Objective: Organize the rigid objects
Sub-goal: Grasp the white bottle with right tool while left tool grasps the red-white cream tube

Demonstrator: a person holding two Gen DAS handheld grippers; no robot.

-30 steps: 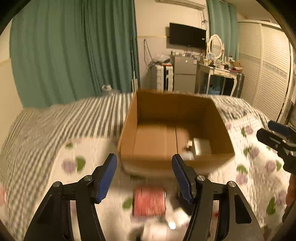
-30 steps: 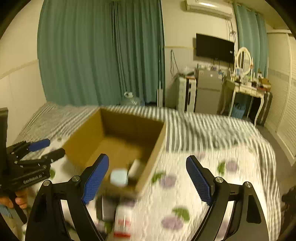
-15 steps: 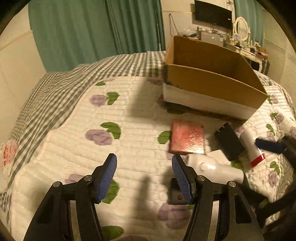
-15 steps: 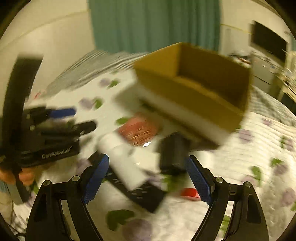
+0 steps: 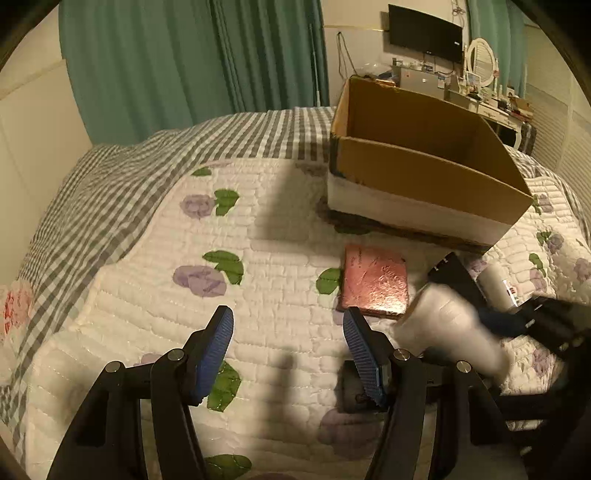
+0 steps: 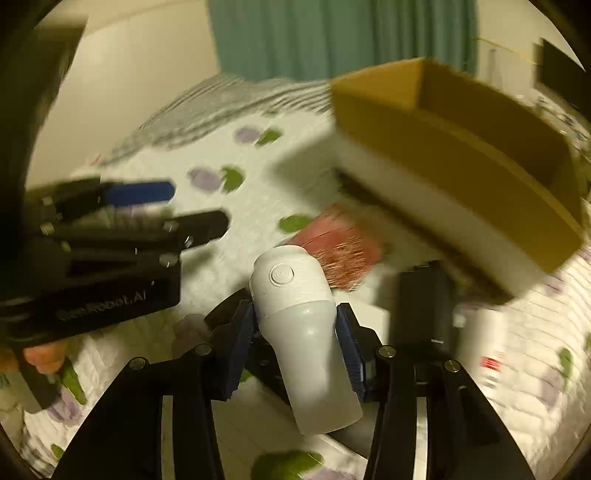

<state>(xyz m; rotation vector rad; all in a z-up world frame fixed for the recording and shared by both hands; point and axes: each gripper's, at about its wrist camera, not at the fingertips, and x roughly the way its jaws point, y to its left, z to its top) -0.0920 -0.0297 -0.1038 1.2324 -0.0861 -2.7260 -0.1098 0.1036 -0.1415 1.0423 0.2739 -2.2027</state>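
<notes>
My right gripper (image 6: 295, 347) is shut on a white bottle-shaped device (image 6: 299, 317) with a round button, held above the quilt; it shows blurred in the left wrist view (image 5: 447, 325). My left gripper (image 5: 288, 350) is open and empty over the quilt, and shows in the right wrist view (image 6: 140, 206). An open cardboard box (image 5: 424, 173) stands on the bed beyond, also in the right wrist view (image 6: 461, 147). A pink square box (image 5: 375, 280) lies in front of it. A black item (image 5: 458, 277) and a white tube (image 5: 496, 288) lie to its right.
The bed has a floral quilt (image 5: 258, 258) with a grey checked border (image 5: 110, 177). Green curtains (image 5: 184, 62) hang behind. A dresser with a mirror (image 5: 480, 62) and a TV (image 5: 424, 33) stand at the far right.
My right gripper has closed on the white device and lifted it off the quilt. My left gripper has stayed open and moved little in the last half second.
</notes>
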